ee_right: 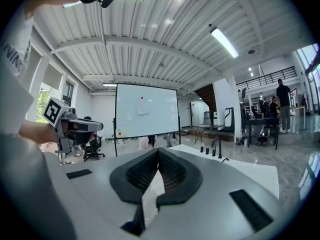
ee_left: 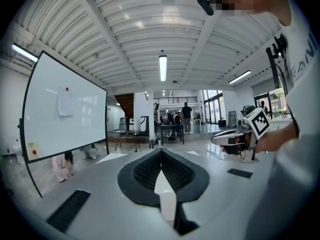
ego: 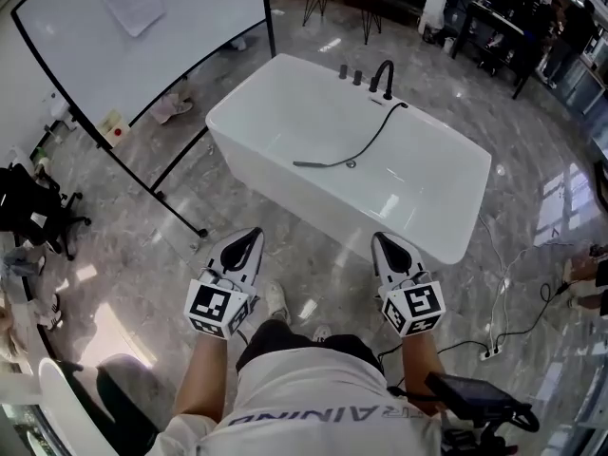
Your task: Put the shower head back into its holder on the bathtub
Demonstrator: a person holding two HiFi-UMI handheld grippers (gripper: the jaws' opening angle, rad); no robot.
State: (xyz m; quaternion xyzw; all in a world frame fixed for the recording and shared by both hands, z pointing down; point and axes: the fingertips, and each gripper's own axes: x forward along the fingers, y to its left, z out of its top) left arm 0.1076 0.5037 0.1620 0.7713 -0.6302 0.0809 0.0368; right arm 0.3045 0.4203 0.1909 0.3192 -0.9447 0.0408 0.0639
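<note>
Head view: cut-off white shirt lettering [ego: 328, 414] reads "AINING". Closed tight and empty, left tongs [ego: 253, 235] and right tongs [ego: 379, 238] point toward a black shower head [ego: 312, 164] lying inside the white rectangular bathtub [ego: 285, 98] ahead.

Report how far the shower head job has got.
Nothing looks done: the shower head lies in the bathtub, hose trailing from the rim. In hand: nothing; the left hand-held gripper and right hand-held gripper are shut, empty, short of the bathtub. Left: grasp it and seat it in its holder.
</note>
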